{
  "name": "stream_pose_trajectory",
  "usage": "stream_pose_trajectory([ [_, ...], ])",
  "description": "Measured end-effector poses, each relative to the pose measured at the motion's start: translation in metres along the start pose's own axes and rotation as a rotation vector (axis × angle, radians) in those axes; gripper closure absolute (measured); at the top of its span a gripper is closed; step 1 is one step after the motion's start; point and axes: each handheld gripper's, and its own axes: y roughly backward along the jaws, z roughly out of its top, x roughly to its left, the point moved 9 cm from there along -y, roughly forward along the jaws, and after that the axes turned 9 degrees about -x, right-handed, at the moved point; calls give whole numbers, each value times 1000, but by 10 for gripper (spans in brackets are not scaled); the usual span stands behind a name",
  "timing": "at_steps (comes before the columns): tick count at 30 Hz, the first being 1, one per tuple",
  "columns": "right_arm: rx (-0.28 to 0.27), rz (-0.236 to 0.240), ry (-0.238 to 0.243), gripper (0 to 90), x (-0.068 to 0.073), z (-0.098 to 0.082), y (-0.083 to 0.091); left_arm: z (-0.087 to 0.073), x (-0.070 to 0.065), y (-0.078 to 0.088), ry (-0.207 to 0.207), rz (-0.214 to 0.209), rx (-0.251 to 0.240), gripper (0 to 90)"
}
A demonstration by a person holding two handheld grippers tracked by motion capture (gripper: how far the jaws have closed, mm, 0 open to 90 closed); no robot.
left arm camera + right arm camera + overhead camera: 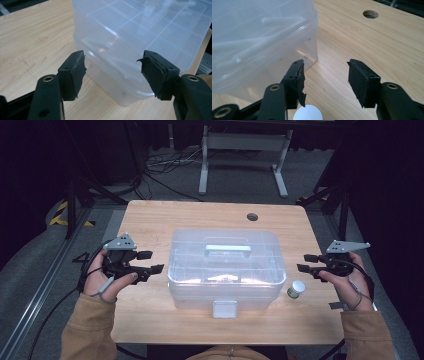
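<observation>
A clear plastic storage box (226,270) with a pale handle (228,249) on its lid and a front latch (224,309) stands mid-table. My left gripper (154,261) hovers just left of it, open, nothing between its jaws; in the left gripper view (113,68) the box's corner (140,32) lies beyond the jaws. My right gripper (303,262) is held off the box's right side, open and empty. Its own view (325,75) has the box wall (257,37) at the left. A small white-capped jar (296,289) stands by the box's right front corner, below the right jaws (308,113).
The wooden table (150,220) has a round cable hole (252,216) at the back right, also in the right gripper view (370,14). Cables and a white desk frame (245,150) lie on the floor beyond. Long white pieces lie inside the box.
</observation>
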Motion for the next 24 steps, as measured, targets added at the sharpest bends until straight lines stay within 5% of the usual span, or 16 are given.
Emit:
stream_pose_trajectory([
  [24,-11,-15,-38,462,0,-10,15,55,-38,-37,-118,-109,33,344],
])
